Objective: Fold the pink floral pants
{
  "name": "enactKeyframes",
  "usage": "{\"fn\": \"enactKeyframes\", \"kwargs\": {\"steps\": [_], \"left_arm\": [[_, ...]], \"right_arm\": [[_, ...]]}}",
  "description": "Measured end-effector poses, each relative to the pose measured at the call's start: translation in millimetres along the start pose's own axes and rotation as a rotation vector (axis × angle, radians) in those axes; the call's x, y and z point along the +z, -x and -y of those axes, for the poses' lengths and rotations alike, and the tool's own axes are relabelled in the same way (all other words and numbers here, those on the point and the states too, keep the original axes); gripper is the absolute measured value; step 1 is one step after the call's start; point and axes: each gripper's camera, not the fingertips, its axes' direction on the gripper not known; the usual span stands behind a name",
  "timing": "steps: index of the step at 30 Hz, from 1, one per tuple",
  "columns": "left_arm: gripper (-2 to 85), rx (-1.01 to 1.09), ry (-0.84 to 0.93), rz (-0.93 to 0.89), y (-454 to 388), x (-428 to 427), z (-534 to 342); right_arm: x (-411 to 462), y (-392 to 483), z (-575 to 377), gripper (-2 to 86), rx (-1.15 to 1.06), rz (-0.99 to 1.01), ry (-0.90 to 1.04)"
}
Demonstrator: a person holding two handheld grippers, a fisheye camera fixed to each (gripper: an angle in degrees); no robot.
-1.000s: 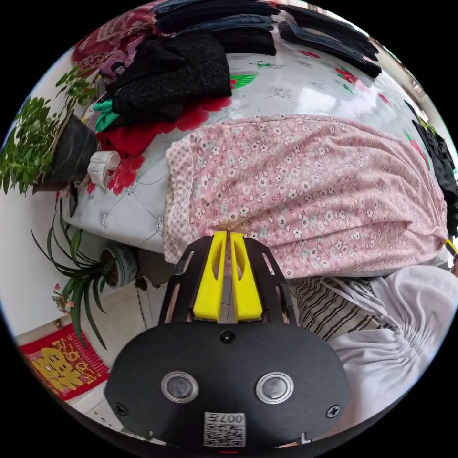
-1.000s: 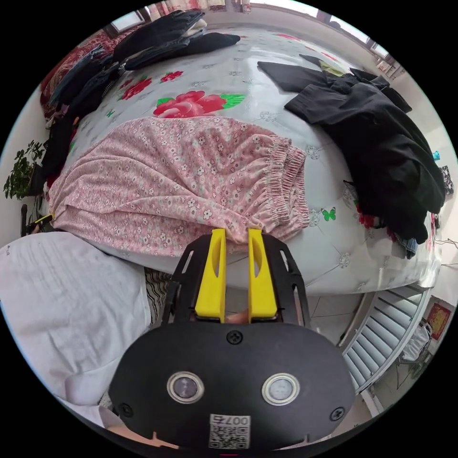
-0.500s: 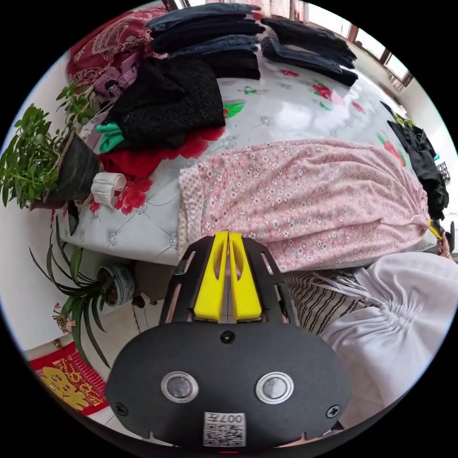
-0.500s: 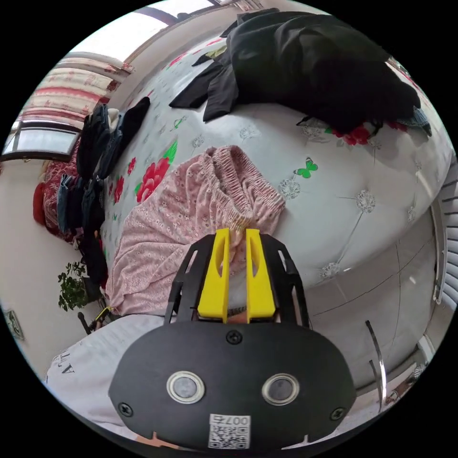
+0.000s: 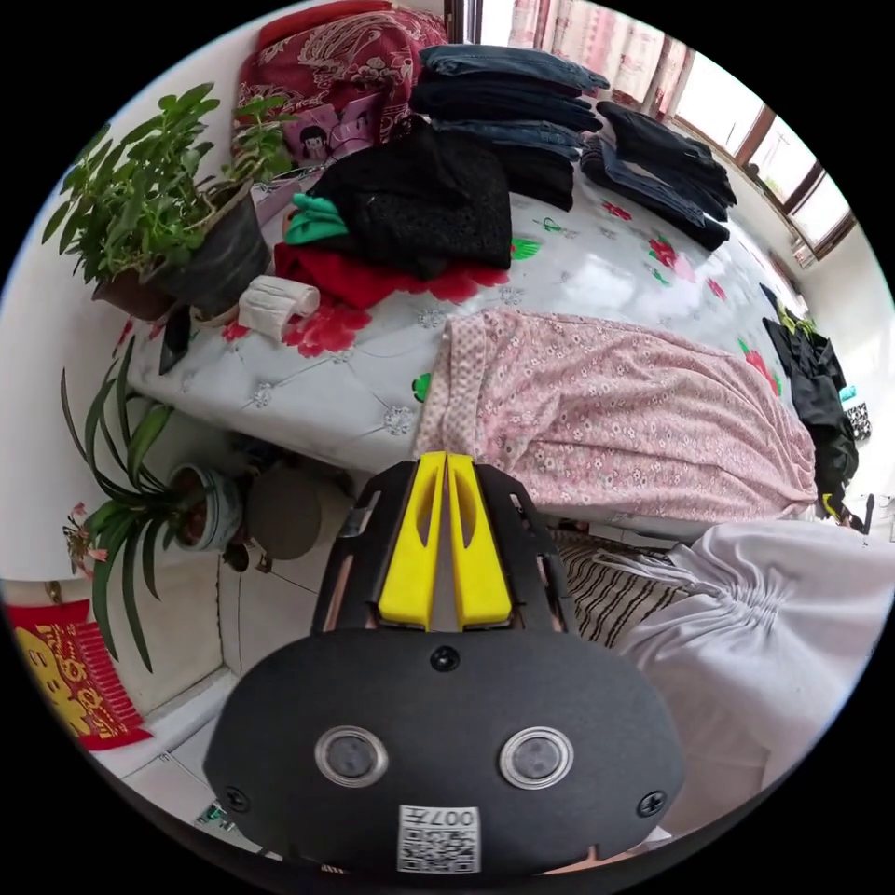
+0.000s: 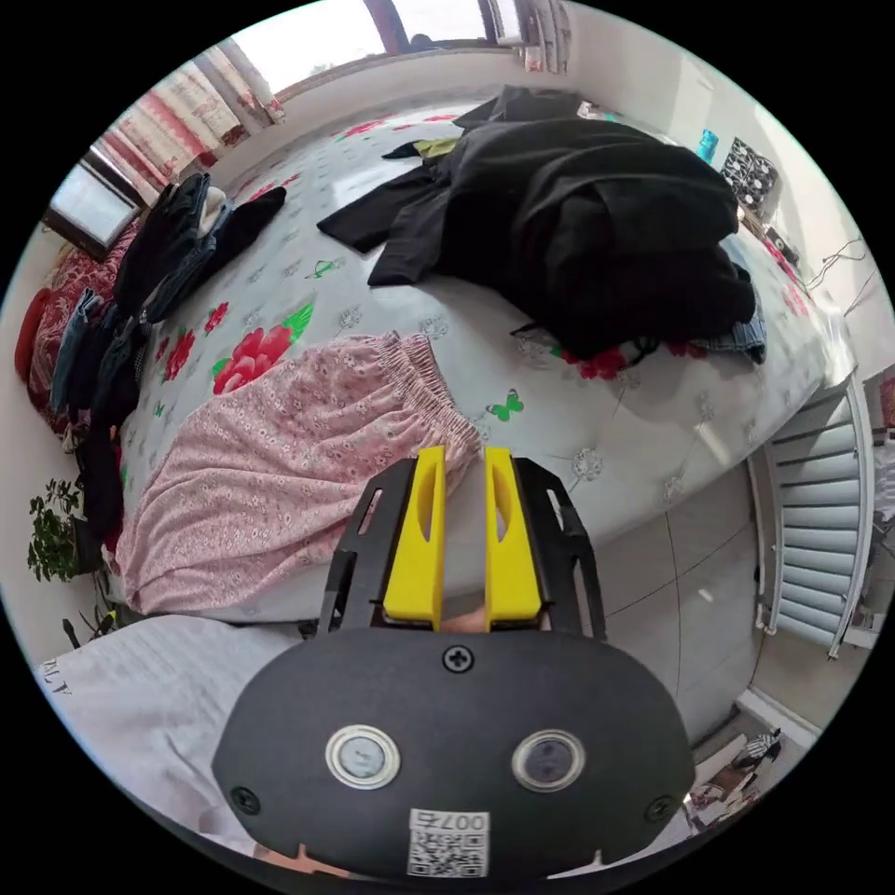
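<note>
The pink floral pants (image 5: 615, 419) lie stretched along the near edge of a bed with a white flowered cover (image 5: 308, 392), folded lengthwise. In the left gripper view the cuff end is nearest. My left gripper (image 5: 445, 457) sits just off that cuff, over the bed's edge, its yellow jaws shut together with no cloth between them. In the right gripper view the pants (image 6: 280, 466) end in a gathered elastic waistband (image 6: 438, 410). My right gripper (image 6: 463, 454) hovers just past the waistband with a narrow gap between its jaws, holding nothing.
A heap of black clothes (image 6: 597, 224) covers the bed beyond the waistband. Folded dark jeans (image 5: 503, 93) and black and red garments (image 5: 419, 200) lie past the cuffs. Potted plants (image 5: 158, 205) stand at the bed's corner. A radiator (image 6: 811, 522) is on the wall. The person's white top (image 5: 774, 634) is close.
Both grippers have drawn back from the pants' near edge, where their tips were against the cloth. The pants now rest flat on the bed.
</note>
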Motion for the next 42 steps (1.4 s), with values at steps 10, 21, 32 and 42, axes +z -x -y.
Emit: {"fn": "enactKeyframes", "kwargs": {"steps": [10, 21, 32, 42], "left_arm": [[5.7, 0.239, 0.077, 0.081, -79.1, 47.3, 23.6], [-0.9, 0.289, 0.165, 0.143, -61.3, 57.9, 53.8], [-0.9, 0.28, 0.029, -0.038, 6.6, -7.7, 36.9], [3.4, 0.217, 0.145, -0.003, 68.8, 39.8, 15.4]], "right_arm": [[68.9, 295.5, -87.6, 2.1, -0.912, 0.134, 0.126], [145.5, 401.4, -115.6, -0.1, -1.128, 0.061, 0.286], [128.2, 398.4, -112.3, -0.3, -1.111, 0.202, 0.297], [218.7, 392.9, -138.4, -0.3, -1.092, 0.166, 0.526]]}}
